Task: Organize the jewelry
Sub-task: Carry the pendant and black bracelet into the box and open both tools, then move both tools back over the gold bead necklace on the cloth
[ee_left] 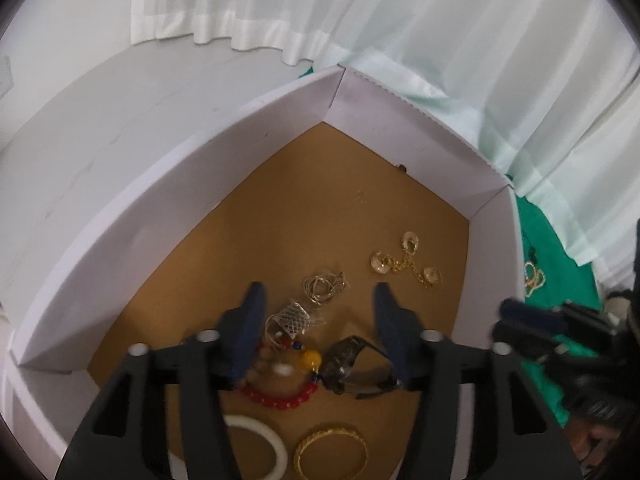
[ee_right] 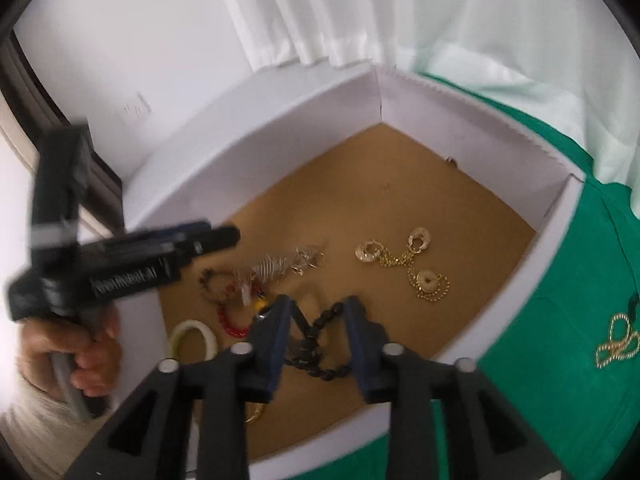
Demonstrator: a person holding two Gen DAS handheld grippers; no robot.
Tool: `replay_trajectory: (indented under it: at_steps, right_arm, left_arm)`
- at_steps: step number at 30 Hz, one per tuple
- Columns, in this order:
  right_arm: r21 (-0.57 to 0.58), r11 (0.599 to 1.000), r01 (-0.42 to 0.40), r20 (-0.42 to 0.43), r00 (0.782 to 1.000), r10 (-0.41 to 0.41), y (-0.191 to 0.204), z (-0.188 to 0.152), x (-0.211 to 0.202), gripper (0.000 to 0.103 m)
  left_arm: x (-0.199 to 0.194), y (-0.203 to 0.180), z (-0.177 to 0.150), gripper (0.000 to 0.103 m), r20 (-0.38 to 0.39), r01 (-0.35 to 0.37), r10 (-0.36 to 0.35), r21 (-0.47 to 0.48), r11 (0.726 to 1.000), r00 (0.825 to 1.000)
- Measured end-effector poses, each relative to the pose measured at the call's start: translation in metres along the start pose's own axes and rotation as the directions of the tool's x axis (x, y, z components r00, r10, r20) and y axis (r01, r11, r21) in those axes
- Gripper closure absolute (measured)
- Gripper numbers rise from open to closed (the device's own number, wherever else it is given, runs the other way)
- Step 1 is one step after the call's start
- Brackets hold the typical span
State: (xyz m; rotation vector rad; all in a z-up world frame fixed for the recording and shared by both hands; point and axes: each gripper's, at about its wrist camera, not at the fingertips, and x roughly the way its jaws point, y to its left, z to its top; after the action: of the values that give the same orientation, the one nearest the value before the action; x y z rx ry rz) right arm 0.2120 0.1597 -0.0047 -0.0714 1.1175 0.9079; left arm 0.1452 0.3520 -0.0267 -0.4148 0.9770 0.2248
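Observation:
A white box (ee_left: 120,216) with a brown floor holds jewelry. My left gripper (ee_left: 318,296) is open above a silver mesh piece (ee_left: 292,318), a coiled gold chain (ee_left: 324,288), a red bead bracelet (ee_left: 280,396) with a yellow bead (ee_left: 311,358), and a dark bracelet (ee_left: 352,364). A white bangle (ee_left: 272,440) and a gold bangle (ee_left: 332,448) lie nearer. My right gripper (ee_right: 316,308) is open over the box (ee_right: 560,216); a black bead bracelet (ee_right: 320,344) lies between its fingers. A gold necklace with discs (ee_right: 412,264) lies to the right.
The box stands on a green cloth (ee_right: 580,340). A gold beaded piece (ee_right: 616,340) lies on the cloth right of the box. White curtains (ee_left: 360,12) hang behind. The left gripper body (ee_right: 120,268) and the hand holding it show at the box's left wall.

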Motion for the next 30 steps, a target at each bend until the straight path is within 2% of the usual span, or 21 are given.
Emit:
replay_trajectory:
  at_steps: [3,8,11,14,19,22,23,26,30]
  right_arm:
    - [0.007,1.000,0.007,0.069,0.998,-0.008,-0.002,-0.008,-0.033,0.072]
    - [0.020,0.997,0.078,0.165,0.983,-0.080,-0.011,-0.047,-0.081,0.045]
    - [0.045,0.987,0.154,0.177,0.971,-0.160,-0.025,-0.079,-0.104,0.039]
    - [0.092,0.968,0.235,0.175,0.953,-0.248,-0.047,-0.116,-0.123,0.033]
    - [0.200,0.909,0.367,0.116,0.912,-0.393,-0.100,-0.186,-0.146,0.033]
    - [0.256,0.861,0.440,0.066,0.880,-0.470,-0.129,-0.226,-0.153,0.032]
    - [0.283,0.839,0.464,0.043,0.868,-0.495,-0.141,-0.242,-0.155,0.031]
    - [0.350,0.798,0.491,-0.001,0.852,-0.524,-0.165,-0.276,-0.159,0.029]
    - [0.425,0.744,0.516,-0.047,0.833,-0.552,-0.189,-0.314,-0.164,0.029]
  left_arm:
    - [-0.022,-0.007,-0.010,0.032,0.032,-0.012,0.011,0.018,1.000,0.999]
    - [-0.066,-0.041,-0.035,0.019,0.109,0.012,-0.022,0.096,0.995,0.994]
    - [-0.088,-0.073,-0.053,0.017,0.134,0.054,-0.074,0.147,0.988,0.988]
    - [-0.103,-0.112,-0.075,0.014,0.131,0.126,-0.155,0.206,0.971,0.979]
    - [-0.107,-0.181,-0.116,0.011,0.068,0.250,-0.284,0.308,0.918,0.956]
    - [-0.094,-0.217,-0.142,0.010,0.002,0.304,-0.325,0.349,0.886,0.946]
    - [-0.086,-0.227,-0.151,0.010,-0.024,0.311,-0.324,0.360,0.880,0.946]
    - [-0.064,-0.249,-0.173,0.010,-0.091,0.322,-0.311,0.380,0.867,0.946]
    - [-0.024,-0.267,-0.197,0.010,-0.147,0.312,-0.276,0.388,0.867,0.950]
